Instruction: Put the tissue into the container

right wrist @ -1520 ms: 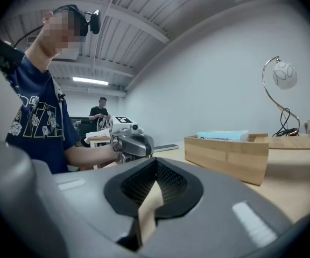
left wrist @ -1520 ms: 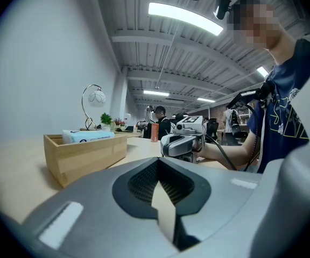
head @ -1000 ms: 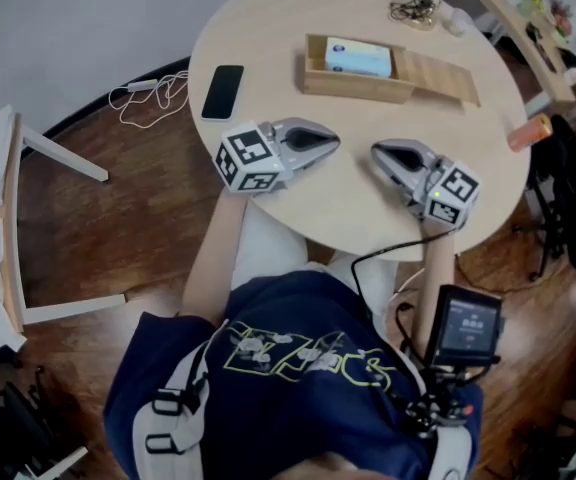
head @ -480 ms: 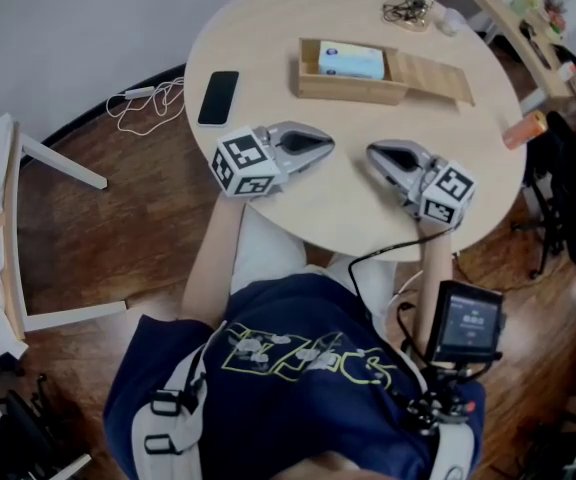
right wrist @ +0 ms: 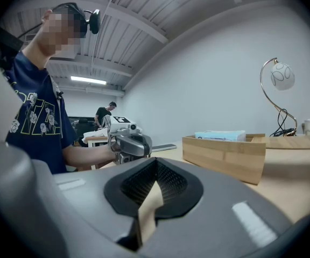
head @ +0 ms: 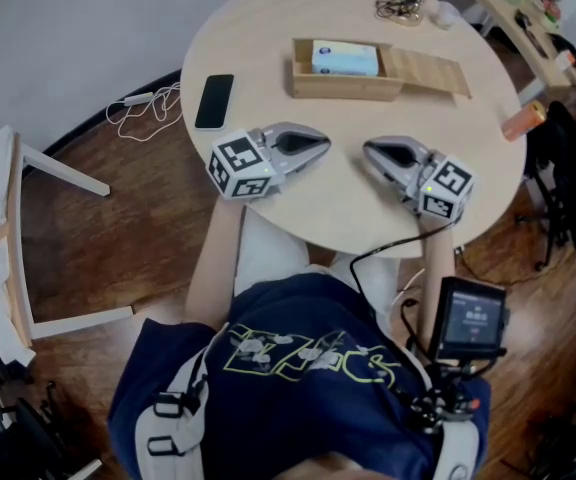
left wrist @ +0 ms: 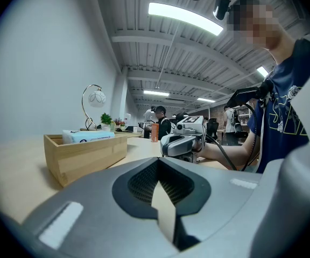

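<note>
Near the container [head: 343, 89], whose left end already holds the tissue [head: 345, 58], my left gripper [head: 325, 140] and right gripper [head: 367, 150] rest clenched on nothing, so reaching in unopened could shove the box away.

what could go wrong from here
1. The tissue pack already sits in the wooden container, so reaching in with the shut left gripper or right gripper may just shove the box across the table.
2. The phone lies beside the box on the left gripper's side and could get knocked.
</note>
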The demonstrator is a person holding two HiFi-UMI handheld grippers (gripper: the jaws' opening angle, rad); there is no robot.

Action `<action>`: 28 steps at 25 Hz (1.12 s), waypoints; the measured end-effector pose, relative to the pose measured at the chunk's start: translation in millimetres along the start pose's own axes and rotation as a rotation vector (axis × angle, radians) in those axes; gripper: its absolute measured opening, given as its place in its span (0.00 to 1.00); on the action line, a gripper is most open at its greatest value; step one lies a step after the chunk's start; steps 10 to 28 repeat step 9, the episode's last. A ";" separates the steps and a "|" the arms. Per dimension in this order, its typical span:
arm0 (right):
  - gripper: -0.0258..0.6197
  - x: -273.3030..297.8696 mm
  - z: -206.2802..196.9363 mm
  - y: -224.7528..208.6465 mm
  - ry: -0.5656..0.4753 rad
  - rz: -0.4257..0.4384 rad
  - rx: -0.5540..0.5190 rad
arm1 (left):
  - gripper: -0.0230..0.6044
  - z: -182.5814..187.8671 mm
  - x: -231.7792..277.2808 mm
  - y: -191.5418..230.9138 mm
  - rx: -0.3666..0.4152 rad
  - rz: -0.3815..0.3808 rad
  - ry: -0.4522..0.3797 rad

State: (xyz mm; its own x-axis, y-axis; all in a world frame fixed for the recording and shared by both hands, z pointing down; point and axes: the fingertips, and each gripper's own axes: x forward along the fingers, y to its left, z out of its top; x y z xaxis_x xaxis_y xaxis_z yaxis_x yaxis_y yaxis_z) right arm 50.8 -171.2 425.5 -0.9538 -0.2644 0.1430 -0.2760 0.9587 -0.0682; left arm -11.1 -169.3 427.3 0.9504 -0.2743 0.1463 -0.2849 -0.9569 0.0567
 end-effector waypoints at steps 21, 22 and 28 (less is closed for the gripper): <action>0.04 1.4 -2.3 7.9 0.010 0.031 -0.011 | 0.04 0.8 -1.2 -0.8 -0.001 0.000 0.000; 0.04 1.4 -2.3 7.9 0.010 0.031 -0.011 | 0.04 0.8 -1.2 -0.8 -0.001 0.000 0.000; 0.04 1.4 -2.3 7.9 0.010 0.031 -0.011 | 0.04 0.8 -1.2 -0.8 -0.001 0.000 0.000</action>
